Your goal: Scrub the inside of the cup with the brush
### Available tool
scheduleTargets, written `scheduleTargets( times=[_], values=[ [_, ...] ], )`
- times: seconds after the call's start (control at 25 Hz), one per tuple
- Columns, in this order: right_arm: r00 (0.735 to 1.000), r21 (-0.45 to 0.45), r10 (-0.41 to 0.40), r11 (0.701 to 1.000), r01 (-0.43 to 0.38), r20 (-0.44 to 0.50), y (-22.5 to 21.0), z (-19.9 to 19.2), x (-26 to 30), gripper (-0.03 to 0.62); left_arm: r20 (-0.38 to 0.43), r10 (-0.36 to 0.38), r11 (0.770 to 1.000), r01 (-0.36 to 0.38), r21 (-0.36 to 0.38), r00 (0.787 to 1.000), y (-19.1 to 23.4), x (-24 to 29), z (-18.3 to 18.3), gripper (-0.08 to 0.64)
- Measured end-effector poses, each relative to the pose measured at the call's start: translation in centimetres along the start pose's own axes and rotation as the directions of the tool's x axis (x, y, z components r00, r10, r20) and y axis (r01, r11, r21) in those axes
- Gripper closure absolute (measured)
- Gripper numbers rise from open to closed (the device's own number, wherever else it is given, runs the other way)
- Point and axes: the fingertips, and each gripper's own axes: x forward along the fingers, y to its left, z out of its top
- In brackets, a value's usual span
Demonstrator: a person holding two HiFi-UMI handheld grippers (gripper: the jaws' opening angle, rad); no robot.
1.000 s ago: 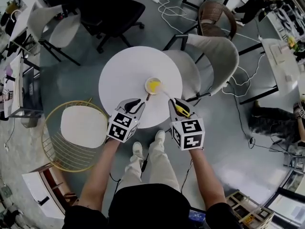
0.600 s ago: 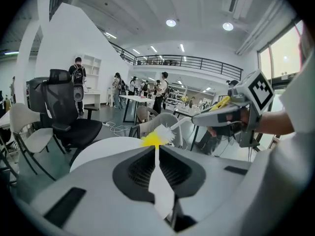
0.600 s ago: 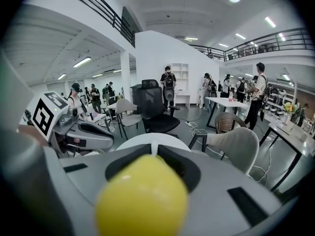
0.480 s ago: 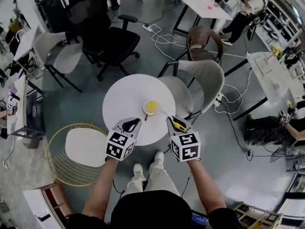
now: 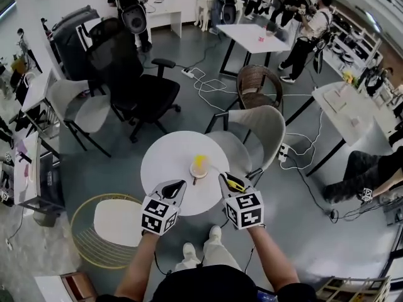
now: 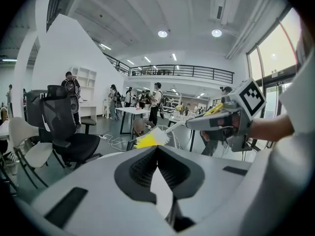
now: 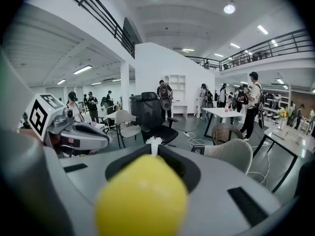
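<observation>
The right gripper [image 7: 151, 155] is clamped on the brush [image 6: 150, 139], its jaws pressed onto the handle [image 7: 141, 200], a rounded yellow grip that fills the near part of the right gripper view as a blur. Past the jaw tips a thin white stem carries on to a small tuft. In the left gripper view the brush head shows as a fan of bristles, yellow on one side and white on the other, at the end of that pale stem. The brush's long axis runs out from the right gripper, away from the person and slanting toward their left. In the left gripper view it slopes downward from the gripper to the bristles. From the head view the yellow bristle end lies over the cup [image 5: 198, 170], a small pale cup standing on the round white table [image 5: 167, 162] toward the edge nearest the person. Whether the bristles are inside the cup or just above it cannot be told. The left gripper [image 6: 157, 149] hangs beside the right one over the table's near edge, well apart from the cup. Its jaws have just been closing and now meet at the tips with nothing between them. A beige chair [image 5: 264, 131] stands against the table's far right side.
</observation>
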Motion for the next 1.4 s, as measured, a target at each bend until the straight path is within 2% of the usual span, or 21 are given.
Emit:
scheduleTargets(
  times=[0.16,0.4,0.6,0.8,1.4],
  values=[
    [0.999,0.001,-0.021,1.000,0.021,0.037,0.4,1.4,-1.1,0.543,0.021,-0.011,1.000,0.011,0.024,1.000,-0.3,-1.3,1.2,0.543],
    [0.997,0.030,-0.039,0.999,0.037,0.069,1.2,1.4,-2.3,0.543,0.050,-0.049,0.998,0.048,0.029,0.998,-1.7,-2.3,1.9,0.543],
    [0.996,0.009,-0.037,0.999,0.036,0.078,2.0,1.5,-3.3,0.543,0.053,-0.036,0.995,0.030,0.098,0.998,-2.5,-2.8,2.0,0.543],
    [0.993,0.001,-0.034,0.999,0.035,0.114,2.2,2.5,-4.1,0.543,0.109,-0.017,0.985,-0.002,0.174,0.994,-3.0,-4.1,3.8,0.543],
    [0.988,-0.005,-0.033,0.999,0.034,0.151,1.5,0.9,-12.0,0.543,0.136,-0.034,0.988,0.013,0.153,0.990,-10.7,-5.7,3.9,0.543]
  ],
)
